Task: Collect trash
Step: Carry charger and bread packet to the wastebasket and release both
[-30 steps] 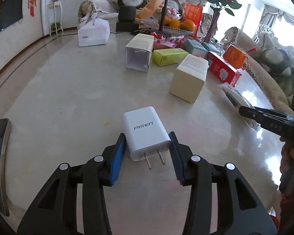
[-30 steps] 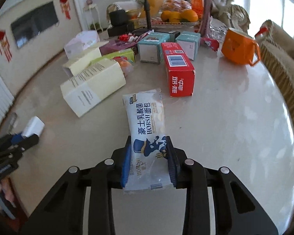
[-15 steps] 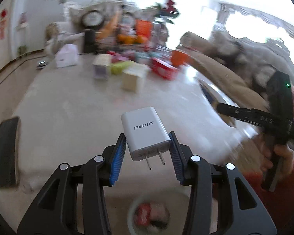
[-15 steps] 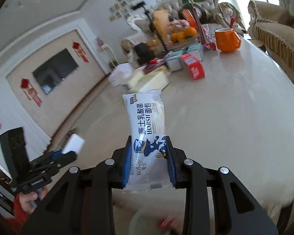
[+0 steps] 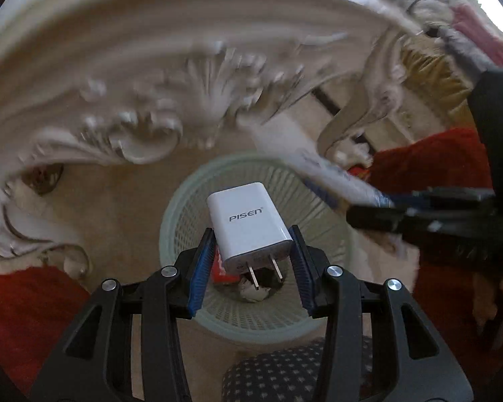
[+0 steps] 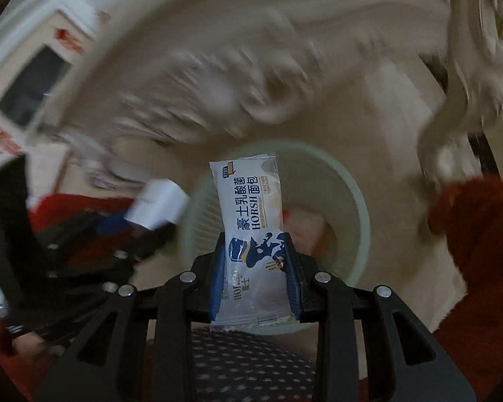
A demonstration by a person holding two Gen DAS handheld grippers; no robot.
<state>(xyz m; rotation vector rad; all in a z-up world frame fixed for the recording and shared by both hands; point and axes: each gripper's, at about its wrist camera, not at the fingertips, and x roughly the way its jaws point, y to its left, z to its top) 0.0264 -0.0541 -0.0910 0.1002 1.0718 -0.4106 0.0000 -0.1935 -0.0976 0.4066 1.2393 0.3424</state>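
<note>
Item: left tool (image 5: 251, 261), clamped on white PISEN charger (image 5: 248, 222); right tool (image 6: 255, 274), clamped on HORSH bread wrapper (image 6: 251, 221). Location: both above pale mesh wastebasket (image 5: 184, 201). Risk: wrapper catching rim; tools colliding.

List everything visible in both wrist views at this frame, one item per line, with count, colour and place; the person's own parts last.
charger: 1, white, marked PISEN, prongs toward the camera, clamped in the left gripper above the basket.
bread wrapper: 1, white and blue, HORSH print, clamped in the right gripper above the basket.
waste basket: 1, pale green slatted plastic, on the floor below both grippers.
trash in basket: a few pieces, red and whitish, at the bottom; exact count unclear.
carved table edge: 1, cream, ornate, blurred, above the basket.
patterned cloth: 1, dark with pale dots, bottom of both views.
left gripper: 1, black with blue pads.
right gripper: 1, black with blue pads.
red sleeves: red, at the sides of the views.
</note>
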